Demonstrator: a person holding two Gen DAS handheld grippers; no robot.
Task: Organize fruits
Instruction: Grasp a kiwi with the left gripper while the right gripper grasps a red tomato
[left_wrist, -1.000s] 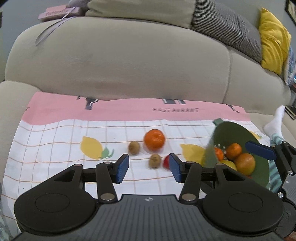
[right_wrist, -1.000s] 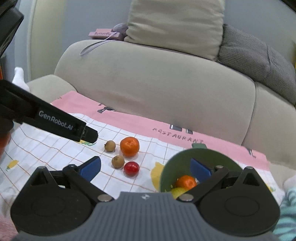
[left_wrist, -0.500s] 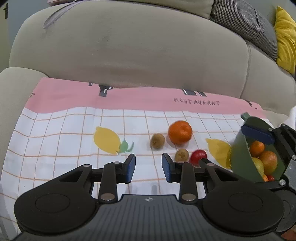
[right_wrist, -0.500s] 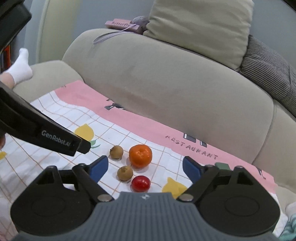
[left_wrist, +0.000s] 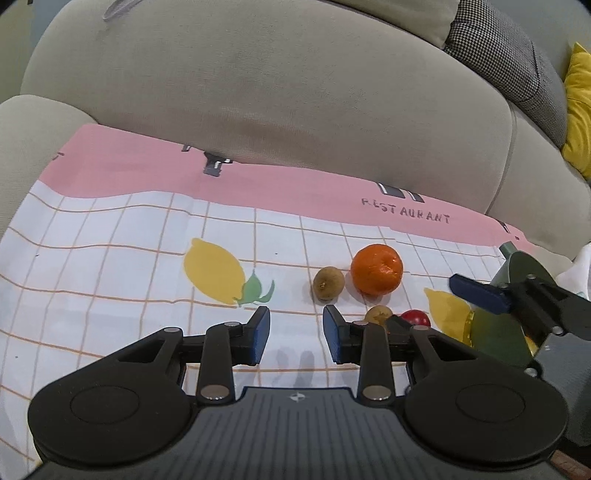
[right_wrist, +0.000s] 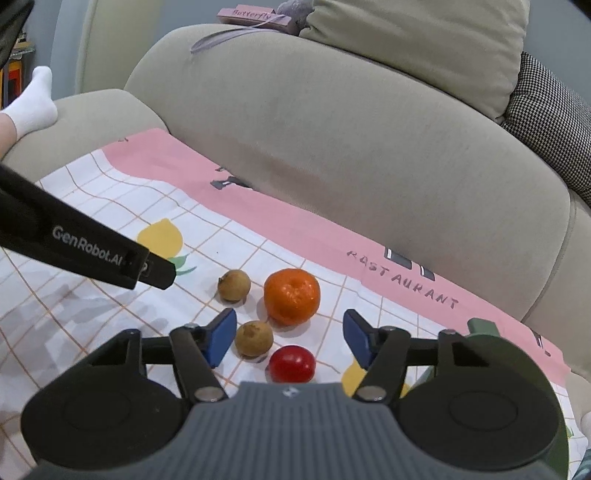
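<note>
Right wrist | right gripper (right_wrist: 289, 338) open over tomato (right_wrist: 292, 364), brown fruit (right_wrist: 254, 338) | left gripper (left_wrist: 296, 334) open, empty

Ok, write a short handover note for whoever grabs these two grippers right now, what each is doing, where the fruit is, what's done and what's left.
Left gripper: open, empty, low over the cloth, left of the loose fruit.
Right gripper: open, empty, fingers either side of the near brown fruit and cherry tomato.
Loose on the cloth: orange, far brown fruit, near brown fruit, cherry tomato, all close together.
Green bowl: right of the group, mostly hidden behind the right gripper; contents can't be seen properly.
Left: four loose fruits to move, presumably into the bowl. The tomato or near brown fruit looks the easiest next pick.
</note>
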